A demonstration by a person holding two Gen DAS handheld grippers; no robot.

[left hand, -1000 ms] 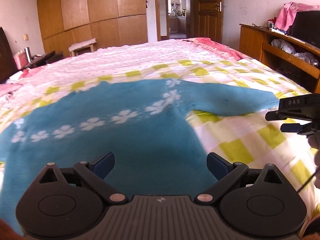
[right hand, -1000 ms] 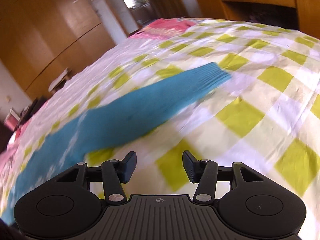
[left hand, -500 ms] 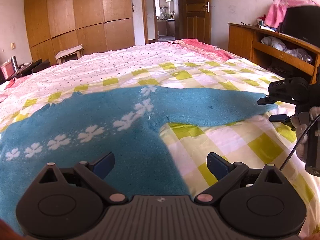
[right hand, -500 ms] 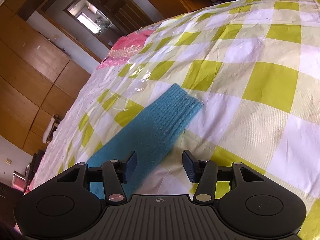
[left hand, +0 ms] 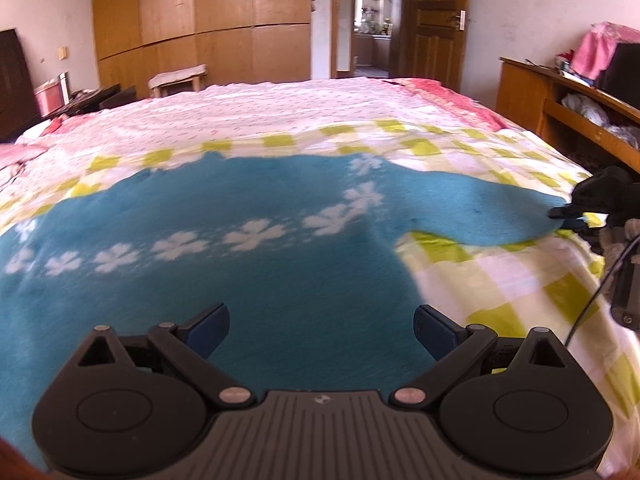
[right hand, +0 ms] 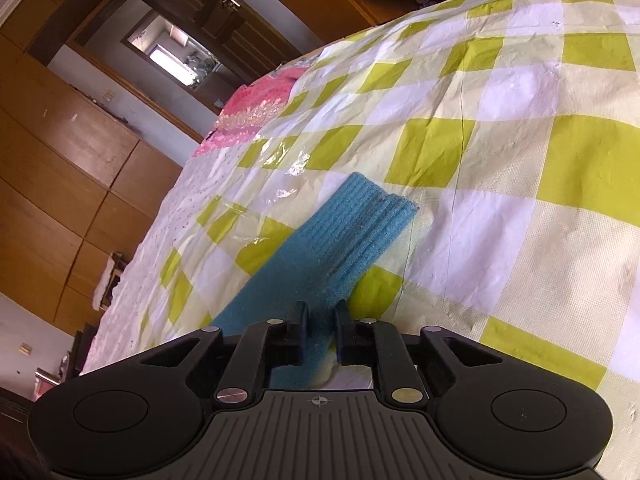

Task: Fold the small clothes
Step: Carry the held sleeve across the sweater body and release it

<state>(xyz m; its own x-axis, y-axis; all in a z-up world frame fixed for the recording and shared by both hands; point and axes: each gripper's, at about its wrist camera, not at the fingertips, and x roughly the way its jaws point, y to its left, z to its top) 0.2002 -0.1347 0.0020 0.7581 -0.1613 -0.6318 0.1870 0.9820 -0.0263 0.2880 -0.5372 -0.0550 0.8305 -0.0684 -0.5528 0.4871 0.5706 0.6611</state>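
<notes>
A blue sweater (left hand: pixel 248 264) with a row of white flowers lies flat on the checked bed cover. Its right sleeve (left hand: pixel 480 212) stretches out to the right. My left gripper (left hand: pixel 322 330) is open and empty, low over the sweater's body. My right gripper (right hand: pixel 322 314) is shut on the sleeve (right hand: pixel 340 248) near its ribbed cuff, the cuff lying on the cover ahead of the fingers. The right gripper also shows at the right edge of the left wrist view (left hand: pixel 568 216), at the sleeve's end.
The yellow and white checked cover (right hand: pixel 500 184) spreads over the bed, with a pink floral sheet (left hand: pixel 280 112) beyond it. A wooden shelf unit (left hand: pixel 560 92) stands right of the bed, wardrobes (left hand: pixel 200 28) and an open door at the back.
My right gripper has closed on the sleeve, where it was open over it before. My left gripper has shifted left over the sweater's body and stays open.
</notes>
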